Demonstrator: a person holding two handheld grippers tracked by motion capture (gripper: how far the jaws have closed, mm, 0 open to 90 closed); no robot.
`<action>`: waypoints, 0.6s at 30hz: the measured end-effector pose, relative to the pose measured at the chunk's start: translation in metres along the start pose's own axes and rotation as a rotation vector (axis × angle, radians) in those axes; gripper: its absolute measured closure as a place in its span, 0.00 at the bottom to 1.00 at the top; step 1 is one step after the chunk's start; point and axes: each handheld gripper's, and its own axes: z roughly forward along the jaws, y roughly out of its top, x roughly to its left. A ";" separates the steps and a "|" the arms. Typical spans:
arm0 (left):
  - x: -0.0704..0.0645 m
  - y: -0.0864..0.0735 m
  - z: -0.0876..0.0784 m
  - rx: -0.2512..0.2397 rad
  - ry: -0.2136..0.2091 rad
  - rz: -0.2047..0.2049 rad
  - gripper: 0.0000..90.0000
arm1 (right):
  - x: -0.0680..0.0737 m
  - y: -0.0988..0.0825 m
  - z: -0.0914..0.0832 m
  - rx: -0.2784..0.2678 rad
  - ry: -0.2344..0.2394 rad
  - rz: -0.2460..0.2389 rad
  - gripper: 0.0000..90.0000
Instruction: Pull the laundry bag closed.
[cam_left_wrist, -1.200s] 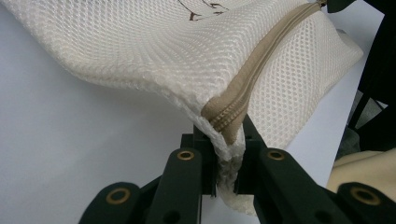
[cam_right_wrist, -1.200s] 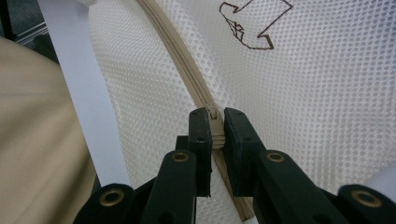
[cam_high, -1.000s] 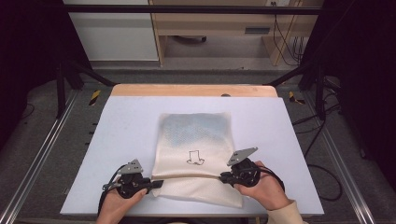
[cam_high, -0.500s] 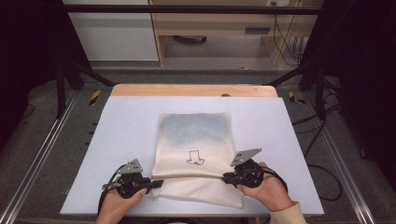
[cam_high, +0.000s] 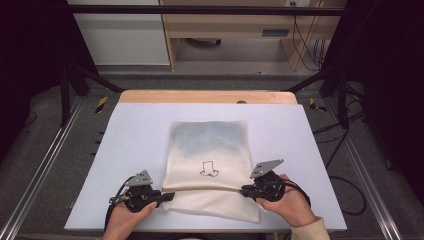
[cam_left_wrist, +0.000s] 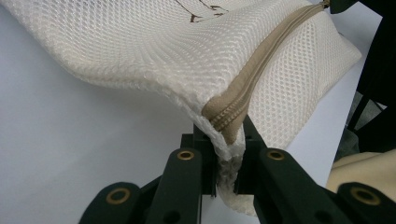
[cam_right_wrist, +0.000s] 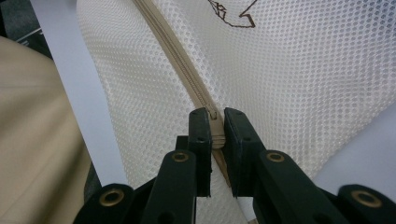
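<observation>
1. A cream mesh laundry bag lies flat on the white table, roughly in the middle from left to right and nearer the near edge than the far one.
2. Something bluish-grey shows through the mesh in the bag's far half; what it is cannot be told.
3. A small dark outline drawing is printed near the middle of the bag (it also shows at the top of both gripper views).
4. A tan zipper runs left to right across the bag's near part, stretched in a line between the two grippers.
5. The left gripper sits at the bag's near left corner, held in the person's left hand.
6. In the left gripper view its two black jaws are clamped together on the mesh edge right at the zipper's end, and the cloth is lifted a little off the table there.
7. The right gripper sits at the bag's right edge, held in the person's right hand.
8. In the right gripper view its jaws pinch the zipper tape between them; whether they hold the slider itself cannot be told.
9. A wooden strip borders the table's far edge.
</observation>
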 end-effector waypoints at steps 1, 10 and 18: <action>0.000 0.000 0.000 0.000 -0.002 -0.001 0.92 | 0.000 0.000 0.000 0.000 -0.002 0.000 0.91; 0.000 0.000 -0.001 -0.002 -0.001 -0.002 0.92 | -0.002 -0.005 -0.004 0.004 -0.012 0.008 0.91; 0.000 0.000 -0.001 -0.005 -0.001 -0.002 0.92 | -0.005 -0.010 -0.009 -0.006 -0.019 0.019 0.91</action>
